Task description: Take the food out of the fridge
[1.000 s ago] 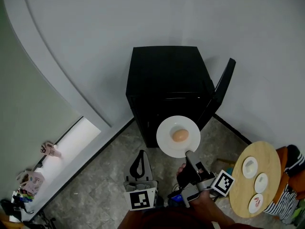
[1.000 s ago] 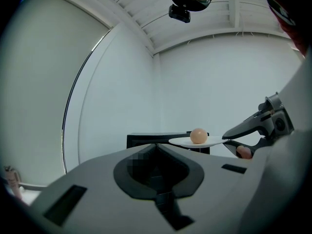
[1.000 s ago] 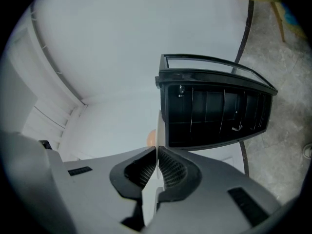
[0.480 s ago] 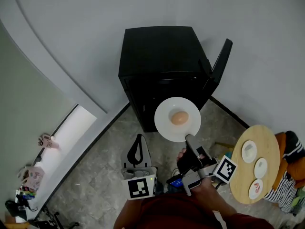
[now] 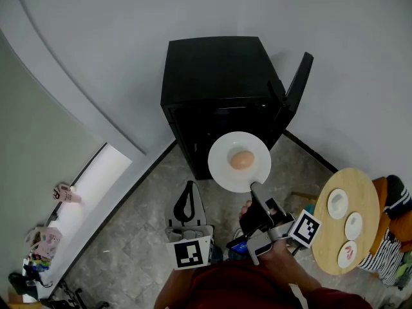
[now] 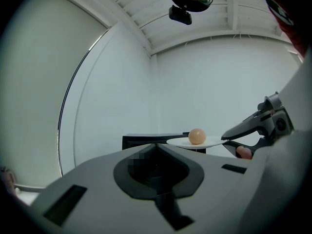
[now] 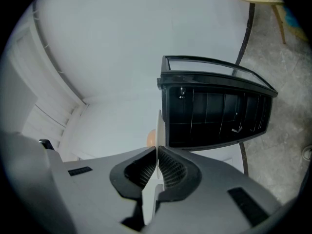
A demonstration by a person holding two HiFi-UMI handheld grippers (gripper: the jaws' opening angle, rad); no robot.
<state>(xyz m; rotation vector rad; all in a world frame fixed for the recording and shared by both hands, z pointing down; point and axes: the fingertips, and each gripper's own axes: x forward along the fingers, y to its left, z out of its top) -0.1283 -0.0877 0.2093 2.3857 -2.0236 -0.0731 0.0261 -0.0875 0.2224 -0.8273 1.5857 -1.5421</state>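
Observation:
A white plate (image 5: 225,172) carries a round tan piece of food (image 5: 242,159) and hangs level in front of the black fridge (image 5: 219,76), whose door (image 5: 297,82) stands open to the right. My right gripper (image 5: 255,188) is shut on the plate's near rim. In the right gripper view the plate (image 7: 159,130) stands edge-on between the jaws of the right gripper (image 7: 157,152), the food (image 7: 151,138) peeking out at its left. My left gripper (image 5: 189,185) is shut and empty, left of the plate and nearer to me. The left gripper view shows the plate (image 6: 214,141) and food (image 6: 196,136) beyond the left gripper (image 6: 157,146).
A round wooden table (image 5: 335,250) with three small white dishes stands at the right, with striped cloth (image 5: 386,262) beyond it. Small colourful things (image 5: 64,193) lie on the floor at the far left. The fridge (image 7: 214,116) shows dark shelves inside. Grey stone floor lies underfoot.
The head view has shifted, so the fridge sits higher in the picture than a second ago. Both grippers and the plate keep their places.

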